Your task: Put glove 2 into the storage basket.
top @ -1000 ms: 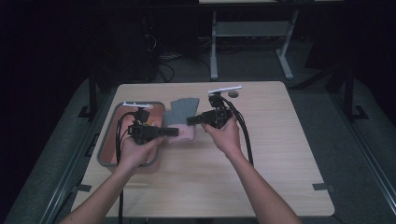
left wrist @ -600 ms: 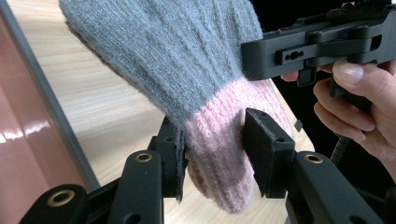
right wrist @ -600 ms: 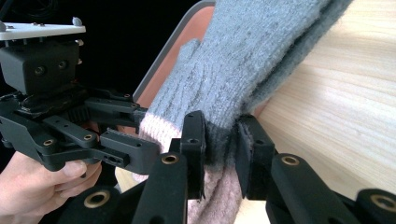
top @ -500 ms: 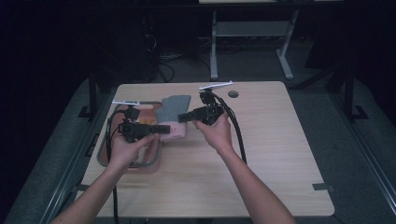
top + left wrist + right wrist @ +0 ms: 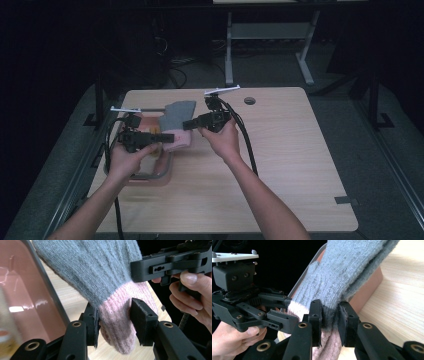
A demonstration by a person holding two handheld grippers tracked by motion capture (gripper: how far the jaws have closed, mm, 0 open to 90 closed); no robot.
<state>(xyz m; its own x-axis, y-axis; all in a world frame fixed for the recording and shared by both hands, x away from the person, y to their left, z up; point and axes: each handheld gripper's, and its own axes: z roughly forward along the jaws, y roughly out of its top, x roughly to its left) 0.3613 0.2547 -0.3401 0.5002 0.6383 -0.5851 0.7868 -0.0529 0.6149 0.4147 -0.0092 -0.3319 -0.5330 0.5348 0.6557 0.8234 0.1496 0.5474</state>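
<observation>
While both clamp the sock [image 5: 110,285], left tool [image 5: 113,322] & right tool [image 5: 329,317] hold its pink cuff.

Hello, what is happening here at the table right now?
A person holds a two-jaw gripper in each hand and handles a grey knitted glove with a pink cuff. The left gripper is clamped on the pink cuff, and the right gripper pinches the same glove where the grey knit meets the pink. The glove is held between them above the wooden table, beside a pinkish tray at the table's left edge.
</observation>
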